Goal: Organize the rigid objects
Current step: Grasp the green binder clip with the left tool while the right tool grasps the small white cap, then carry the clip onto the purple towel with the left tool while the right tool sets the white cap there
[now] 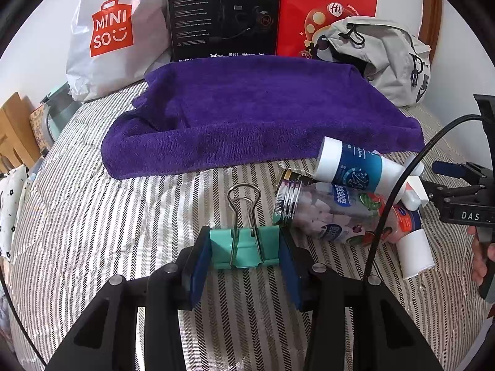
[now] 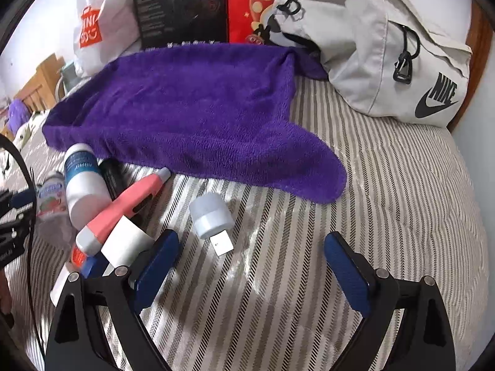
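At lower centre of the left wrist view, the left gripper [image 1: 245, 255] pinches a teal binder clip [image 1: 244, 249] between its blue pads, wire handles pointing up toward the purple towel [image 1: 263, 114] spread across the middle of the frame. The clip looks lifted or about to be; the step in hand is probably carrying it to the towel, so the next move calls for a forward reach and a release on the cloth.

At lower centre of the right wrist view, the right gripper [image 2: 252, 266] stands spread wide and empty over the striped bedcover [image 2: 386, 185], just below a small white adapter [image 2: 212, 219], likely its next pick.

Bottles [image 1: 349, 164] heaped at the right edge overlap one another; a black cable [image 1: 399, 179] crosses them, and their labels are unreadable.
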`<act>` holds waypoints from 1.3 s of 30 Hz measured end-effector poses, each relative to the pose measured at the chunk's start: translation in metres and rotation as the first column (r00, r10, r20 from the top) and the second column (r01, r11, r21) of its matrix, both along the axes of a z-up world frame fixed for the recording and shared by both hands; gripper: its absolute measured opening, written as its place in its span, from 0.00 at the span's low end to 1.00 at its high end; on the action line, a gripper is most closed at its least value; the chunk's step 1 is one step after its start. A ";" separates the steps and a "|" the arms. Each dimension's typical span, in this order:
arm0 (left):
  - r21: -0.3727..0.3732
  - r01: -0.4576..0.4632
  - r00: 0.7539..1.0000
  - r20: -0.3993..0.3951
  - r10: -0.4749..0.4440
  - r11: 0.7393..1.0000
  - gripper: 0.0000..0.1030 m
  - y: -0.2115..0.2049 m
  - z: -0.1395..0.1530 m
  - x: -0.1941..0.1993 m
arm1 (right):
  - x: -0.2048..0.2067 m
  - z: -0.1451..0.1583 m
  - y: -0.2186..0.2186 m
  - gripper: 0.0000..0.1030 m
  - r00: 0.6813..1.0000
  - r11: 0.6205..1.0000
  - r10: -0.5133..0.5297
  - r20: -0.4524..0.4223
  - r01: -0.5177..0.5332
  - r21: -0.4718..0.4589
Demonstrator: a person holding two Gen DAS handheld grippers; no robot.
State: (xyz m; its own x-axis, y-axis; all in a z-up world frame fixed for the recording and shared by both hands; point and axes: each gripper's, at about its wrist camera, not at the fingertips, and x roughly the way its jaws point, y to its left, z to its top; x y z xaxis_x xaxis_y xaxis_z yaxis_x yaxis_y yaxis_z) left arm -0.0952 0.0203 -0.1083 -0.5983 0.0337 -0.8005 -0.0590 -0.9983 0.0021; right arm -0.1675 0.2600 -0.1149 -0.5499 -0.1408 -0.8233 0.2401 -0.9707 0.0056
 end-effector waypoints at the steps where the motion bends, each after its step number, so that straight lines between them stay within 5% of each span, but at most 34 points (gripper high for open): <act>1: -0.001 0.001 1.000 0.001 -0.001 1.000 0.39 0.000 0.000 0.000 | 0.001 0.000 -0.001 0.87 1.000 1.000 0.000 -0.012 0.000 -0.003; 13: 0.022 0.016 1.000 0.000 -0.016 1.000 0.39 -0.005 0.001 0.000 | 0.002 0.006 -0.019 0.23 0.997 0.997 0.071 -0.016 -0.071 -0.011; 27: 0.097 -0.036 0.999 0.021 0.034 0.995 0.39 -0.039 0.017 0.003 | 0.015 0.024 -0.005 0.24 0.998 0.995 0.027 0.061 -0.022 -0.094; 39: 0.075 -0.054 0.997 -0.050 0.058 0.996 0.39 -0.056 0.072 -0.010 | 0.006 0.066 -0.007 0.24 0.999 0.978 0.049 0.021 -0.044 -0.204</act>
State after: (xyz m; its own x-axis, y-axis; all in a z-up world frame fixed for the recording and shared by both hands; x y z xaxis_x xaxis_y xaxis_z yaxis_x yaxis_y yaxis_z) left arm -0.1055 -0.0361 -0.0363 -0.6417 0.0561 -0.7649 -0.0044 -0.9976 -0.0696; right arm -0.1615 0.2527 -0.0494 -0.5180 -0.3317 -0.7885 0.2822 -0.9364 0.2085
